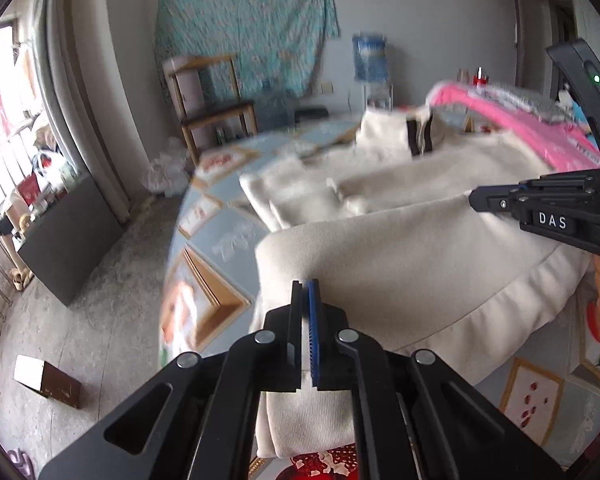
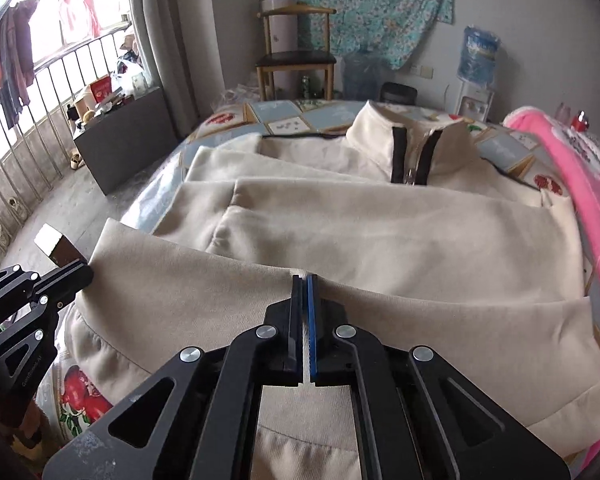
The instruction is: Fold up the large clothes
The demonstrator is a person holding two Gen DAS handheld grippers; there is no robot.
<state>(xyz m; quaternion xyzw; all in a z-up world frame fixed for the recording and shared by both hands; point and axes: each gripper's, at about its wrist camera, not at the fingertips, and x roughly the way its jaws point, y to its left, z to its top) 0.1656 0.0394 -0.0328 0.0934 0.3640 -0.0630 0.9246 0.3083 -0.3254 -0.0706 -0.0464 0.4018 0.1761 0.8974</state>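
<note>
Hem of the cream sweatshirt (image 2: 340, 216) is pinched in both claws: your left gripper (image 1: 305, 292) and right gripper (image 2: 305, 286) each press together on the bottom edge, which is lifted and doubled over the body spread on the patterned bedcover (image 2: 284, 120), collar at the far end beside the pink blanket (image 2: 572, 184). You look to be midway through the bottom-to-top fold. Next, you'd carry both corners level toward the collar, then let go together.

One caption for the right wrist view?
Both tongs shut on the cream sweatshirt, folding its hem toward the collar.
</note>
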